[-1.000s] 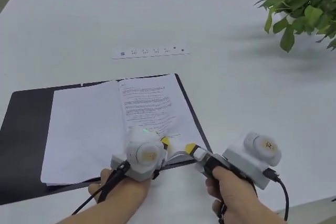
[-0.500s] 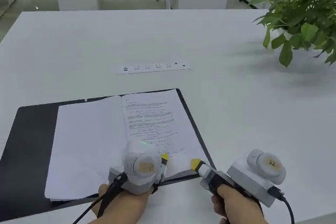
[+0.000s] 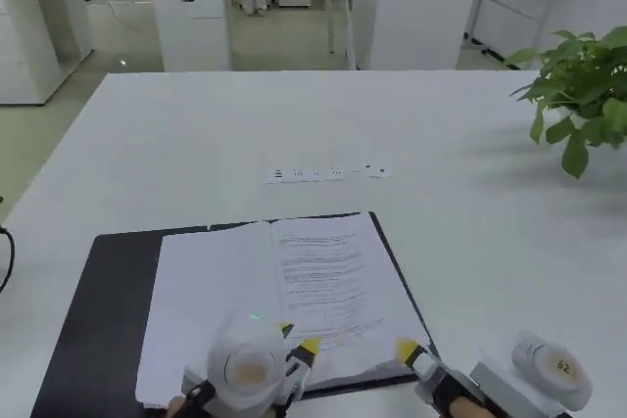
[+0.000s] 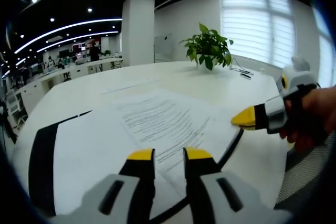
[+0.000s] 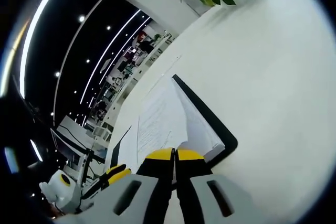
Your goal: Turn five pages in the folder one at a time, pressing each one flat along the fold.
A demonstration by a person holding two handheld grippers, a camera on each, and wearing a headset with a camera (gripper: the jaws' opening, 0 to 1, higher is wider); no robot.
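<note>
The black folder (image 3: 106, 310) lies open on the white table, a blank sheet (image 3: 211, 305) on its left and a printed page (image 3: 328, 281) on its right. My left gripper (image 3: 297, 338) rests over the lower edge of the pages near the fold, its yellow-tipped jaws a little apart with nothing between them (image 4: 164, 155). The printed page (image 4: 163, 119) stretches ahead of it. My right gripper (image 3: 408, 349) sits at the folder's lower right corner, jaws shut (image 5: 175, 154), tips just short of the page stack (image 5: 202, 135). It also enters the left gripper view (image 4: 242, 119).
A white power strip (image 3: 328, 173) lies beyond the folder. A potted green plant (image 3: 583, 95) stands at the table's far right. White desks and cabinets (image 3: 196, 17) line the room behind the table. Bare table surface lies right of the folder.
The head camera has tilted up, so folder and grippers sit lower in the picture. Both grippers keep about the same places against the folder's front edge.
</note>
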